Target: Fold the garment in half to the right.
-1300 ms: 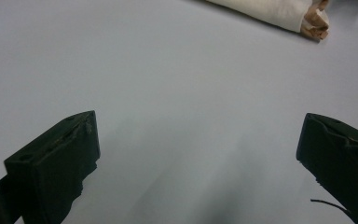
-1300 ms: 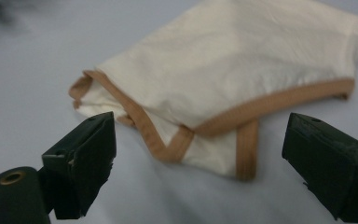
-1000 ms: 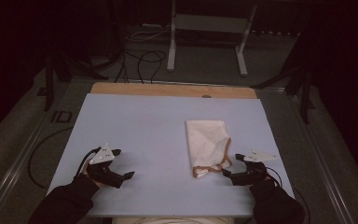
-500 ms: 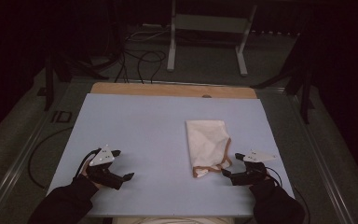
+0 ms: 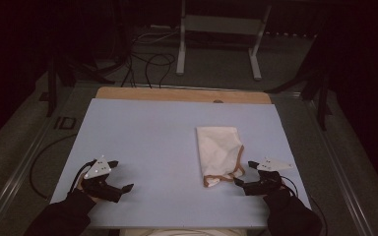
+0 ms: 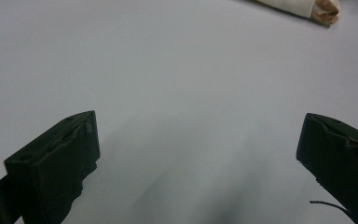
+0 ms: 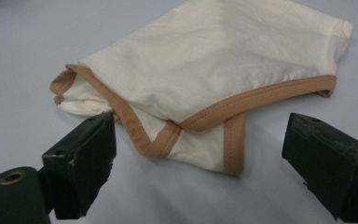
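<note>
The right gripper sits low at the near right of the table, and its two black jaws are spread wide with nothing between them. Just in front of it lies the cloth, a cream folded piece with a tan band along its edges. In the right gripper view the jaws stand on either side of the cloth's near corner, where the tan bands cross, but they are not touching it. In the high view the cloth lies flat on the right half of the table, its tan-edged end toward the person.

Compared with a second ago, the right gripper has slid a little toward the cloth's near edge. The cloth itself has not moved. That looks like the start of a grab: the corner is lined up, and the jaws would need to go forward and close.

The left gripper rests at the near left, well apart from the cloth, jaws wide and empty too. It has stayed where it was.
</note>
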`<state>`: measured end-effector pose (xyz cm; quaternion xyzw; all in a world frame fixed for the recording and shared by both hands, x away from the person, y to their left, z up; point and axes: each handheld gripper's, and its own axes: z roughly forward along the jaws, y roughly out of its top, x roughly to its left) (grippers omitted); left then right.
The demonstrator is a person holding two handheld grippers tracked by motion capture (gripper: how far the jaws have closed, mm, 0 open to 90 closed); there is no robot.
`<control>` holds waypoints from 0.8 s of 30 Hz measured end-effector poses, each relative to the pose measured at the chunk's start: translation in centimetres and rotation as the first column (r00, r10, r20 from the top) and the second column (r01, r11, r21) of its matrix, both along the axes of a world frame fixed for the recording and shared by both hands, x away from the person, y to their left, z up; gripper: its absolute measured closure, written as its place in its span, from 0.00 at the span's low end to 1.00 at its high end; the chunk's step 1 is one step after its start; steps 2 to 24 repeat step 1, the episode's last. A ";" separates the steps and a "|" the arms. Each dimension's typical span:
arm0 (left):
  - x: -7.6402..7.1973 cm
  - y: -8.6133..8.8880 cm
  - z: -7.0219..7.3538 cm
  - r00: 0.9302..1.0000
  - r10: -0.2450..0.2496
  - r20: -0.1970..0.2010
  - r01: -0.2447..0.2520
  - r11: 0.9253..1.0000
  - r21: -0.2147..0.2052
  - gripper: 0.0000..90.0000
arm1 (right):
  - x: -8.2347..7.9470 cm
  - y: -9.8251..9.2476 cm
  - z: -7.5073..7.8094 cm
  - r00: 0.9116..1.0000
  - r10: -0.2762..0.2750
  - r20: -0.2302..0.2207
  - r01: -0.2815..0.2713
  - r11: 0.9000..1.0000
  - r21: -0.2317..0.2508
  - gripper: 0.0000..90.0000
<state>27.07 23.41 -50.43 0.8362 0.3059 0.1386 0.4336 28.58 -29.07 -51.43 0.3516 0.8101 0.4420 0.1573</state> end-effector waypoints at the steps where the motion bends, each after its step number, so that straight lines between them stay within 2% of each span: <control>1: 0.0 -0.1 0.0 1.000 -0.003 0.001 0.003 1.000 -0.002 0.00 | 0.0 0.0 0.0 1.000 0.000 0.001 0.000 1.000 0.001 0.11; 24: 0.0 -0.1 0.0 1.000 -0.003 0.001 0.003 1.000 -0.002 0.00 | 0.0 0.0 0.0 1.000 0.000 0.001 0.000 1.000 0.001 0.11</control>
